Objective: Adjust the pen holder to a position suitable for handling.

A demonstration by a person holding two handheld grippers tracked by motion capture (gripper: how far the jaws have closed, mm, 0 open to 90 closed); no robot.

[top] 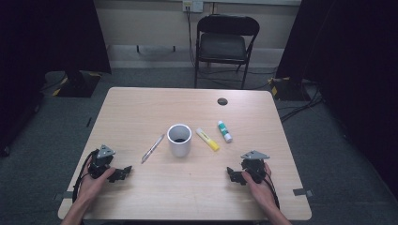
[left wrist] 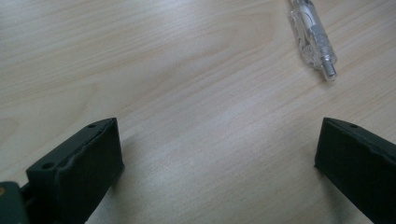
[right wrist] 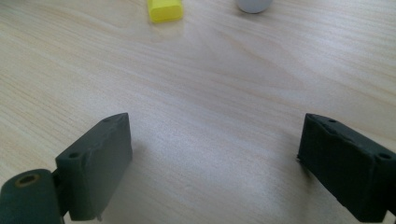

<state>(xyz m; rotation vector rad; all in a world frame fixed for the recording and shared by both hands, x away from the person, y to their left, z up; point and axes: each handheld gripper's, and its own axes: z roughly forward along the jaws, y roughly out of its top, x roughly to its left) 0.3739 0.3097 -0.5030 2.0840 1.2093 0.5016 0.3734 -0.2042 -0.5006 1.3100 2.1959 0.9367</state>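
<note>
We hold the left gripper (top: 123,173) low over the near left part of the table (top: 141,108), and its jaws stand wide apart with nothing between them. In the left gripper view we see bare wood grain across the whole gap, and neither jaw touches anything but air. Ahead of the jaws and off toward the right-hand jaw lies the pen (left wrist: 312,36), a clear barrel with a metal tip pointing back our way; it sits well clear of both jaws. From the high view the same pen (top: 152,148) lies slanted, just beside the white cup (top: 179,139), which stands upright farther on from the left jaws.

We hold the right gripper (top: 233,174) over the near right part of the table, and its jaws too are spread wide and grip nothing. In the right gripper view the gap between them shows only tabletop. Beyond the jaws, ahead of the left-hand one, we see the near end of the yellow highlighter (right wrist: 165,10), and farther across, the rounded white end of the glue stick (right wrist: 253,5). Both lie well apart from the jaws. From the high view the highlighter (top: 207,139) and the glue stick (top: 224,131) lie side by side, just past the cup on the right gripper's side.
</note>
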